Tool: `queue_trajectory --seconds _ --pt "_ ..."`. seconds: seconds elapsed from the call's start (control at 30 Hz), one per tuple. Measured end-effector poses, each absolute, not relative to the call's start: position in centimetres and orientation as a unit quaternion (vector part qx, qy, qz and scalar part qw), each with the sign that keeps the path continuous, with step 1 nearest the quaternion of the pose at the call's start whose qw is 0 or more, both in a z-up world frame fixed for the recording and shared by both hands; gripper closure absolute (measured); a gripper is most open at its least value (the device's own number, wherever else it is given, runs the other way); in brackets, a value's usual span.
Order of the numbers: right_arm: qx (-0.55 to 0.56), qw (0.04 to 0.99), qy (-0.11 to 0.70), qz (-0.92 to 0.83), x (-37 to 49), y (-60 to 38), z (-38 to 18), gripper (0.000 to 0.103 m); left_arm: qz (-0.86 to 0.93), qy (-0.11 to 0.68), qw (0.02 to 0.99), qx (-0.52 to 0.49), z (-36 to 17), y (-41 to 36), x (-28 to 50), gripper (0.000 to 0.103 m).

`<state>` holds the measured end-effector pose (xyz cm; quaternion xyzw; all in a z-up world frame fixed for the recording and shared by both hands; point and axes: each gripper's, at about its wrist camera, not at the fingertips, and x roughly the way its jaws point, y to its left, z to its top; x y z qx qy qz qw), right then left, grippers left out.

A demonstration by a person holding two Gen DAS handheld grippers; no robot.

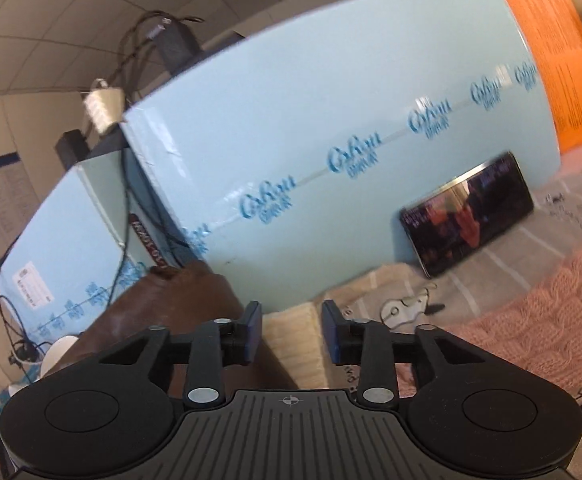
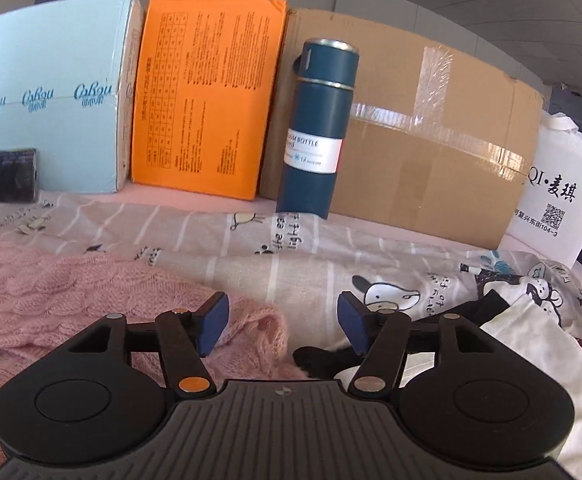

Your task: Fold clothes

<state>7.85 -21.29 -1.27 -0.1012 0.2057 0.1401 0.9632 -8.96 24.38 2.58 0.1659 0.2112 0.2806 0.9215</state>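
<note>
A pink knitted sweater point(image 2: 51, 300) lies on a striped cartoon-print sheet point(image 2: 291, 256); the left wrist view shows the pink knitted sweater point(image 1: 531, 328) at the right. My right gripper point(image 2: 283, 328) stands open just above the sweater's right edge, nothing between its blue pads. A black and white garment point(image 2: 531, 360) lies to its right. My left gripper point(image 1: 292, 334) is open too, over a cream folded cloth point(image 1: 295, 344) beside a brown cushion point(image 1: 179, 312), holding nothing.
Along the back stand a pale blue box point(image 1: 331, 120), an orange box point(image 2: 207, 92), a cardboard carton point(image 2: 431, 128) and a white bag point(image 2: 559, 196). A dark blue vacuum bottle point(image 2: 319, 132) stands upright before the carton. A phone point(image 1: 471, 212) leans on the blue box.
</note>
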Motion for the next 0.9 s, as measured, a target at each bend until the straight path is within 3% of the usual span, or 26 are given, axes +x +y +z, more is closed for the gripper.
queue_trajectory --seconds 0.07,0.2,0.33,0.43,0.47,0.5,0.57,0.63,0.67,0.83,0.9 --pt "-0.088 0.968 0.179 0.151 6.5 -21.7 0.1 0.041 0.282 0.195 0.93 0.133 3.5 24.3 -11.9 0.037" --pt "-0.041 0.959 0.164 0.229 3.5 -21.9 2.0 0.038 0.251 0.212 0.944 0.017 2.8 23.7 -17.8 0.032" --pt "0.02 0.913 0.215 0.345 1.9 -20.8 2.0 0.038 0.206 0.257 0.942 -0.068 0.4 22.5 -21.2 0.029" --pt "0.04 0.874 0.264 0.405 1.3 -19.1 1.0 0.04 0.186 0.297 0.934 -0.063 -1.5 21.2 -21.1 0.03" --pt "0.033 0.868 0.272 0.415 0.8 -18.5 0.6 0.04 0.184 0.305 0.933 -0.056 -2.0 20.9 -21.0 0.036" --pt "0.026 0.861 0.28 0.424 0.3 -17.9 0.1 0.041 0.176 0.305 0.934 -0.05 -2.1 20.6 -21.0 0.055" --pt "0.015 0.845 0.3 0.442 -0.4 -17.1 -0.7 0.054 0.159 0.296 0.941 -0.037 -1.7 20.2 -20.9 0.091" --pt "-0.004 0.837 0.31 0.45 -1.3 -16.7 -1.5 0.088 0.161 0.285 0.945 -0.007 -1.5 19.6 -20.3 0.092" --pt "-0.013 0.833 0.315 0.454 -1.8 -16.5 -1.9 0.094 0.167 0.278 0.946 0.012 -1.4 19.4 -20.0 0.092" --pt "0.024 0.833 0.264 0.486 -4.4 -20.1 -0.4 0.096 0.2 0.264 0.94 0.081 -0.5 19.6 -17.8 0.092" --pt "0.05 0.83 0.227 0.508 -6.2 -22.7 0.8 0.096 0.201 0.279 0.934 0.097 -0.6 19.4 -17.0 0.085"
